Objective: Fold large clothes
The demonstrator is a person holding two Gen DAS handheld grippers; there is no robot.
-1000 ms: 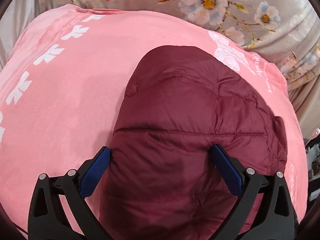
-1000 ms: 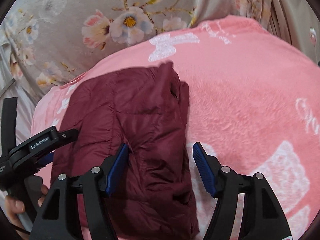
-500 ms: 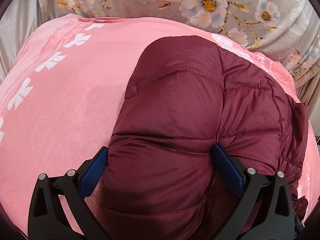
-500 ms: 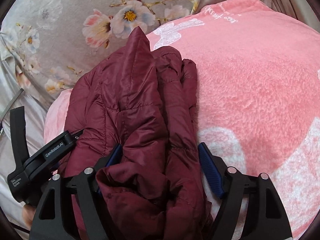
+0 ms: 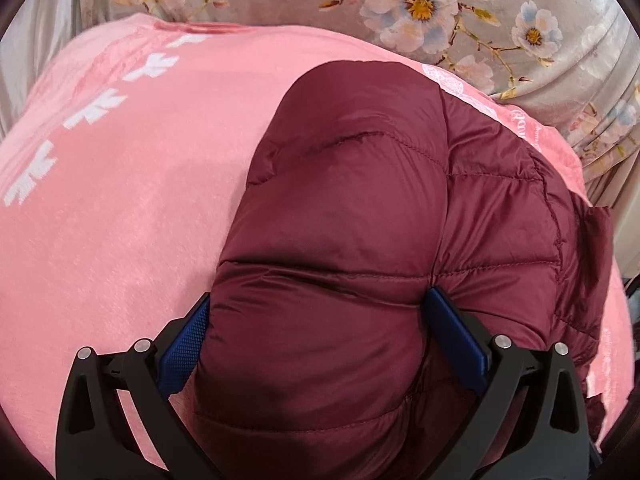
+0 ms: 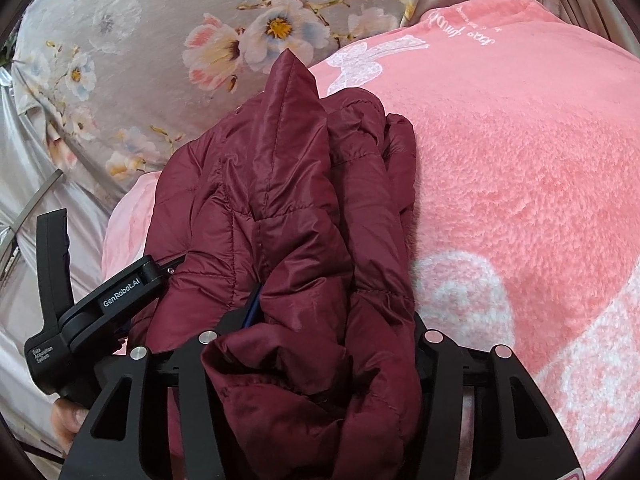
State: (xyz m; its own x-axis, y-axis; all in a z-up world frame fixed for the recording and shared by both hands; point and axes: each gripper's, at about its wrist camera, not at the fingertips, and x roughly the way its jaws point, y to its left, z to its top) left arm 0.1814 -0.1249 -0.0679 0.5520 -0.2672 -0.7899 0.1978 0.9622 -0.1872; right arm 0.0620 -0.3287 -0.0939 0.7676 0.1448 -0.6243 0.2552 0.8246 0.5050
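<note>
Left wrist view: the left tongs [image 5: 318, 332] stand wide around a puffed fold of the maroon jacket [image 5: 380, 220], which lies on the pink blanket [image 5: 120, 200]. The right tongs [image 6: 332, 320] pinch a bunched jacket edge, lifted off the blanket.

So the bed's got a grey floral sheet [image 5: 440, 20] on it, big pale blossoms with yellow centres. Spread over that is a fuzzy pink blanket [image 5: 120, 200] with white printed motifs plus some script lettering near its edge. Lying on the blanket is a maroon puffer jacket [image 5: 340, 220], quilted, bunched up in folds, one corner [image 6: 294, 76] poking upward.
</note>
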